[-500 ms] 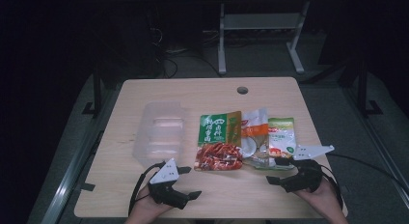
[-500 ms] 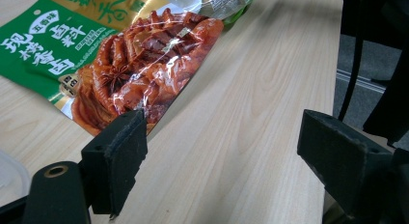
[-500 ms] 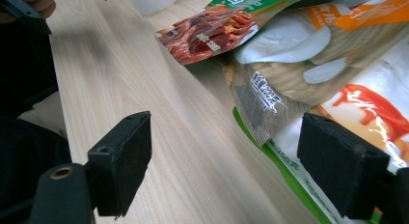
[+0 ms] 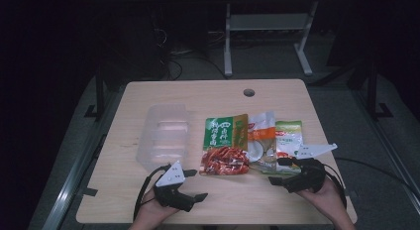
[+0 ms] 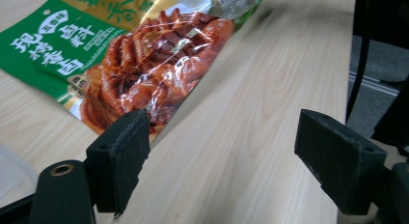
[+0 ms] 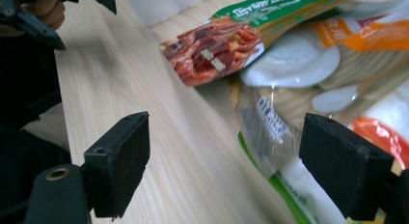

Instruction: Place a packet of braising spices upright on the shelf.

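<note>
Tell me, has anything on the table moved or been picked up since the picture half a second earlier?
Nothing visibly changed. The left tool and the right tool rest open at the near edge of the light wooden table, holding nothing. The clear plastic lidded box, the green packet of red braised meat, the orange and white packet and the green and white packet lie as they did.

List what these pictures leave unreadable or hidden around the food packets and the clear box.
- Green and red packet: small print too small in the high view; its top is cut off by the edge in the left gripper view.
- Middle packet: one edge lies under the green and red packet; its label is blurred in the right gripper view.
- Right packet: near end hidden by the right gripper.
- Clear box: contents, if any, cannot be told through the hazy plastic.
</note>
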### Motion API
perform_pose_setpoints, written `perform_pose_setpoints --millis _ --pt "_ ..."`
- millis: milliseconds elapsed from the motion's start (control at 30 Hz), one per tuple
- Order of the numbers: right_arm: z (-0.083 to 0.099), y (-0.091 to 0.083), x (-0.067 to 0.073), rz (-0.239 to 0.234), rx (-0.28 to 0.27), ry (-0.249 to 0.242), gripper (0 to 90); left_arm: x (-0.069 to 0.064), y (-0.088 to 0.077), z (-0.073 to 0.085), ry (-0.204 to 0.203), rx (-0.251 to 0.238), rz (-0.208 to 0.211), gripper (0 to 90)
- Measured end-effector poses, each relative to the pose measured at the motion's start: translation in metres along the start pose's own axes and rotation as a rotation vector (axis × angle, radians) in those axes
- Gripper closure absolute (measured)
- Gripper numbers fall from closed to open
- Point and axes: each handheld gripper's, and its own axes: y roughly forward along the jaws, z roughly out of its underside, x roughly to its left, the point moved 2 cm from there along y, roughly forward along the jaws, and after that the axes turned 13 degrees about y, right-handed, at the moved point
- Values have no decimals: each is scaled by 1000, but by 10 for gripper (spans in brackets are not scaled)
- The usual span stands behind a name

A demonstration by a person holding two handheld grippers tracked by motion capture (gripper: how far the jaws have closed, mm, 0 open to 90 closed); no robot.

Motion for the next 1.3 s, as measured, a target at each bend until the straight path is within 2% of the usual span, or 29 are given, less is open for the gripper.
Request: perform_pose_setpoints --millis 100,300,633,733,833,967,1033,1100,1267,1300 --pt "-10 2 1 12 5 -9 176 1 -1 0 4 -1 4 197" --pt "-30 10 3 5 10 -29 177 2 -3 1 -9 -12 3 201" --pt "-63 33 -2 10 65 -17 181 6 -6 1 -17 -20 -1 209" --pt "-78 41 -3 41 86 -35 197 6 -5 1 -11 -18 2 209" --pt "-91 48 -5 49 103 -29 197 7 -5 -1 5 -19 -1 210" --pt "-108 57 -12 63 127 -7 200 6 -5 -1 -15 -24 4 212" --pt "-115 63 -17 73 131 1 204 6 -5 -1 -11 -19 11 217" --pt "-122 68 -23 86 154 26 206 6 -6 -2 -9 -20 10 219" --pt "-134 82 -36 100 169 69 219 7 -6 -2 -9 -29 7 226" --pt "-135 84 -39 96 181 95 220 8 -7 -2 -8 -29 6 226"
